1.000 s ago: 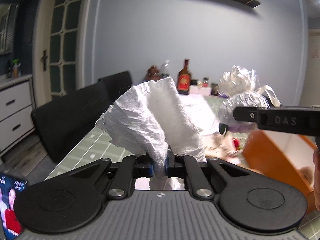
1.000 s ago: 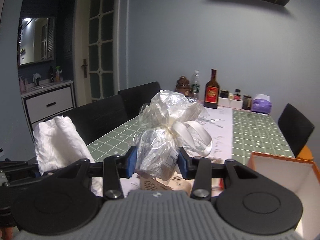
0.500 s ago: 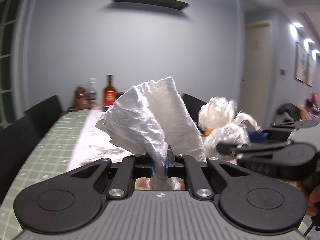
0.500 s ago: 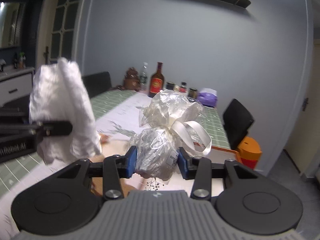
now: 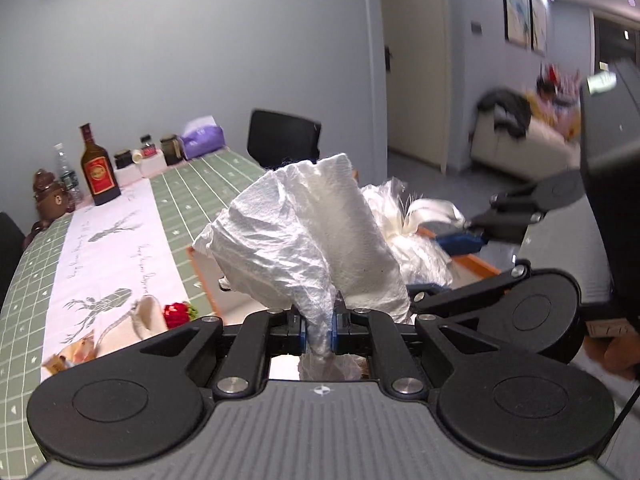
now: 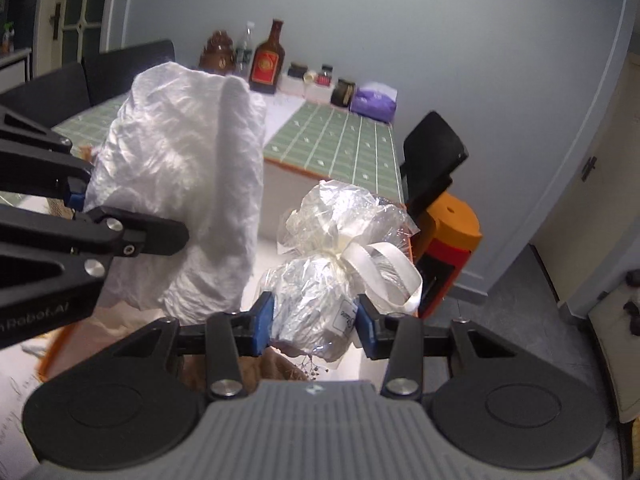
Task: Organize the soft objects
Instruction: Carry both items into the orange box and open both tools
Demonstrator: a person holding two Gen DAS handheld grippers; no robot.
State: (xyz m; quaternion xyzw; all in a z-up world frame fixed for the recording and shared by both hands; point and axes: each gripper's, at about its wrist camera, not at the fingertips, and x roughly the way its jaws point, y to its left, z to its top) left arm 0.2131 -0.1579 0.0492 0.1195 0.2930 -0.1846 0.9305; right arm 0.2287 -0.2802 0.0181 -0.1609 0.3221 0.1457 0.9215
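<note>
Green-checked surface (image 5: 208,184), orange-rimmed box (image 6: 280,172) below (likely the destination). Left tongs (image 5: 319,330) pinch white tissue (image 5: 304,240); right tongs (image 6: 314,322) pinch cellophane bundle (image 6: 332,280). Both lifted, neither placed.

A brown bottle (image 5: 95,170) stands near a purple tissue pack (image 5: 203,137).

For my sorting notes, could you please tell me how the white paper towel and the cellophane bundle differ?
The paper towel is opaque, matte and loosely crumpled; the cellophane bundle is clear, shiny and tied with a white ribbon. The towel is pinched thin in the left gripper; the bundle fills the wider right gripper. Both are held up.
</note>
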